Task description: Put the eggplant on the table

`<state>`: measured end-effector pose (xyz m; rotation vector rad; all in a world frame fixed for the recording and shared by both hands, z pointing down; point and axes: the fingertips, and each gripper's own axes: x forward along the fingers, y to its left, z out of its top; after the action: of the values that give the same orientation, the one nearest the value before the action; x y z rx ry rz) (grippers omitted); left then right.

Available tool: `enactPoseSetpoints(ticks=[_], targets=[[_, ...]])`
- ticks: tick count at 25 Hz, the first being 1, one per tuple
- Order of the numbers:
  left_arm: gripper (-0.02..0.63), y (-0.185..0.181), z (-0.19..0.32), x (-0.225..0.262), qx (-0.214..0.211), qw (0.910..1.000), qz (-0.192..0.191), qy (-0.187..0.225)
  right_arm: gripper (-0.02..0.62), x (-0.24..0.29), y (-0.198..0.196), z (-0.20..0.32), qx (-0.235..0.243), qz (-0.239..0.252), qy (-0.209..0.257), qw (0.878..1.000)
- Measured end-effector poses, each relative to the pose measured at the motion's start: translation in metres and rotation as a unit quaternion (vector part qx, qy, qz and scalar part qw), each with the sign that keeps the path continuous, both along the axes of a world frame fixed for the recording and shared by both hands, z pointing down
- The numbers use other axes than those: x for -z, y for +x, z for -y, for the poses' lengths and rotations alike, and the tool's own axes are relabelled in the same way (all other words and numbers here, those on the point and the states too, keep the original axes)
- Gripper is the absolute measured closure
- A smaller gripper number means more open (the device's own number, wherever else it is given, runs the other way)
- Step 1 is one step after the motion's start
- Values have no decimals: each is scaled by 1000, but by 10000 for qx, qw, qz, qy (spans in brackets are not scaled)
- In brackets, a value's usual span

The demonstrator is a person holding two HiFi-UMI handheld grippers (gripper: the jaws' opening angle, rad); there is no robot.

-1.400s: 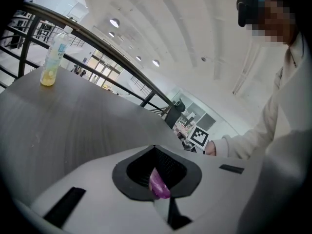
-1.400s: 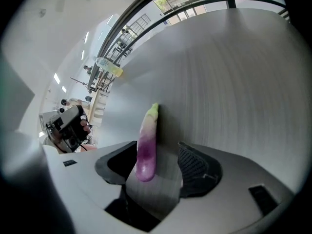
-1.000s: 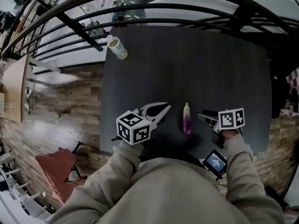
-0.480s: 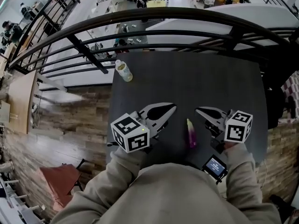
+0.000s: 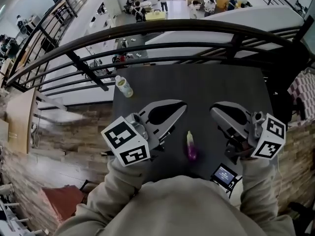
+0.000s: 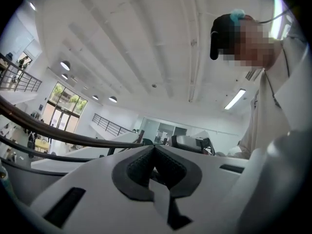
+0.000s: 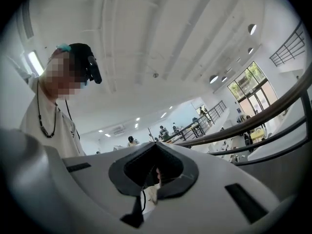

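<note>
The eggplant [image 5: 191, 146] lies on the surface [image 5: 221, 82] between the left tool [image 5: 180, 106] and right tool [image 5: 213, 109], both closed and empty, so lift them clear without nudging it.

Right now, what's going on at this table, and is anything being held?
A person holds a gripper in each hand, raised over the near part of the dark table. The left gripper and the right gripper are both shut with nothing between their jaws. The eggplant lies flat on the table between them, touched by neither, so the placing looks done. A small bottle stands at the table's far left corner.
</note>
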<state>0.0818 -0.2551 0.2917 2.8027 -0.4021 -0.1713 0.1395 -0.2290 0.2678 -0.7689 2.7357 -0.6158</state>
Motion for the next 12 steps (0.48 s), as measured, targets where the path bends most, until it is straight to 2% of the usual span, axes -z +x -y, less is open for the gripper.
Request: enactPoseSetpoints(ticks=[6, 12], targets=[[604, 3, -31, 16, -244, 9993, 54, 269, 581, 9, -4, -25, -89, -420, 163, 9989], [604, -15, -39, 4, -143, 9993, 217, 271, 583, -3, -13, -37, -61, -663, 166, 9976]])
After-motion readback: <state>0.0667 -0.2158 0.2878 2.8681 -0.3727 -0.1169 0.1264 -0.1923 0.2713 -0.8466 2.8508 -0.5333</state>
